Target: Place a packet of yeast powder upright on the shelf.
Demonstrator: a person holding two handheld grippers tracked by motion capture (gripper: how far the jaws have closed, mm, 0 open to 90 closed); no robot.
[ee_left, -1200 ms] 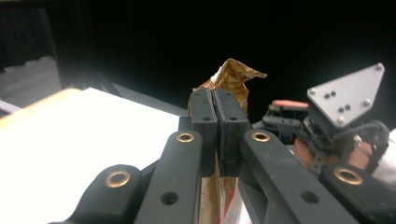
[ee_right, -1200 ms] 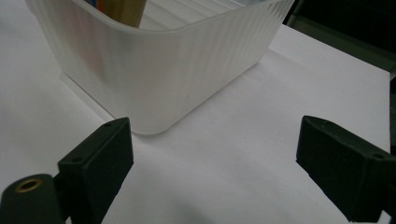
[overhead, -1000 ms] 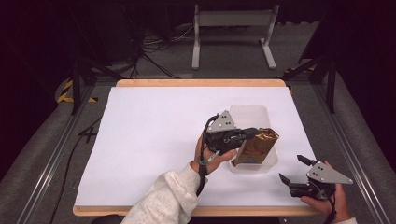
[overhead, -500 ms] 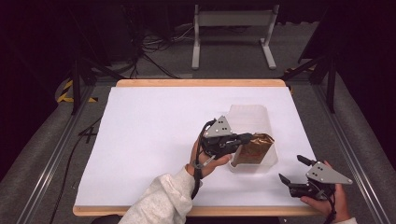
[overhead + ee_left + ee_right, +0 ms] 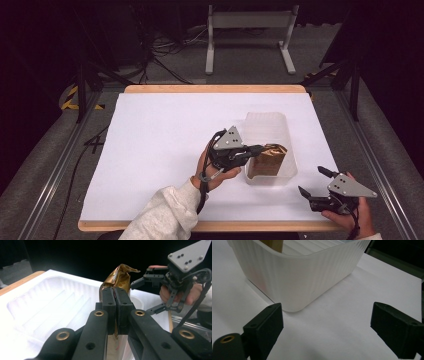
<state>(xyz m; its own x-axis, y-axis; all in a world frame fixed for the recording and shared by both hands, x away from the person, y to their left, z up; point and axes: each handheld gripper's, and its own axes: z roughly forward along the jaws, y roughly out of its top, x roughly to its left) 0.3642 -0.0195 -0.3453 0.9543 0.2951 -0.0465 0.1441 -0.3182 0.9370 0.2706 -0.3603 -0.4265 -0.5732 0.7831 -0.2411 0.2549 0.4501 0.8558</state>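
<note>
Now the gold foil pouch [image 5: 268, 159] sits lower than a second ago, upright in the near end of the ribbed, translucent plastic tub [image 5: 270, 125] on the white tabletop [image 5: 160, 135]. The left gripper [image 5: 257, 148] pinches its crinkled top; the right gripper [image 5: 312, 182] stands open, nearby.
</note>
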